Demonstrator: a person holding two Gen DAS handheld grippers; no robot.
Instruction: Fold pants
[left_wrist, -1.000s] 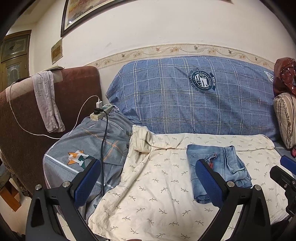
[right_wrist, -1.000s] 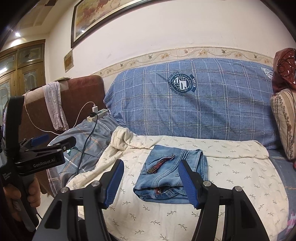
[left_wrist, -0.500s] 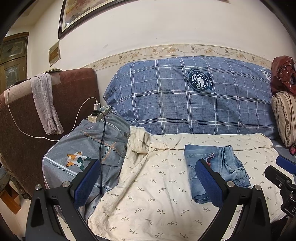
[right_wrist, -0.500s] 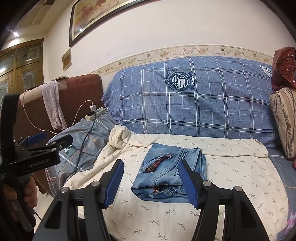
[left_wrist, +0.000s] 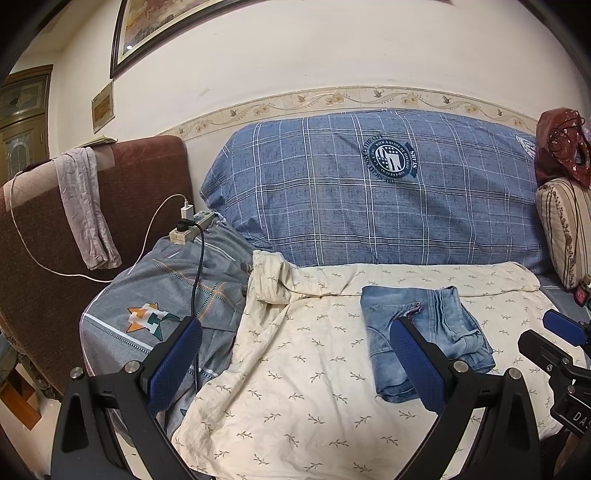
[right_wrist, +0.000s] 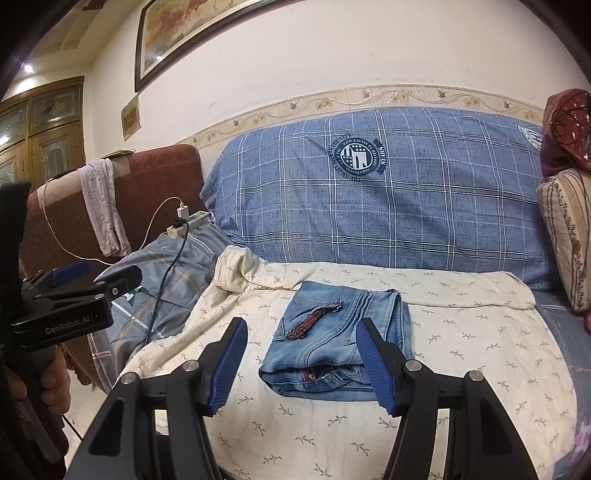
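Observation:
The blue jeans (right_wrist: 332, 343) lie folded into a compact rectangle on the cream leaf-print sheet (right_wrist: 461, 339), waistband and button toward me. My right gripper (right_wrist: 303, 365) hovers just in front of them, open, with its blue pads clear of the denim. In the left wrist view the same jeans (left_wrist: 443, 325) sit right of centre. My left gripper (left_wrist: 295, 360) is open and empty, held over the sheet (left_wrist: 295, 369) to the left of the jeans. Each gripper shows in the other's view: the left gripper (right_wrist: 107, 275) at the left edge, the right gripper (left_wrist: 543, 334) at the right edge.
A blue plaid cushion (right_wrist: 369, 203) backs the sofa. A power strip (left_wrist: 192, 225) with cables rests on a grey cover (left_wrist: 155, 280) at the left, beside a brown armchair (left_wrist: 140, 177) draped with a grey cloth. A striped pillow (right_wrist: 565, 236) stands at the right. A person's hand (right_wrist: 55, 387) holds the left gripper.

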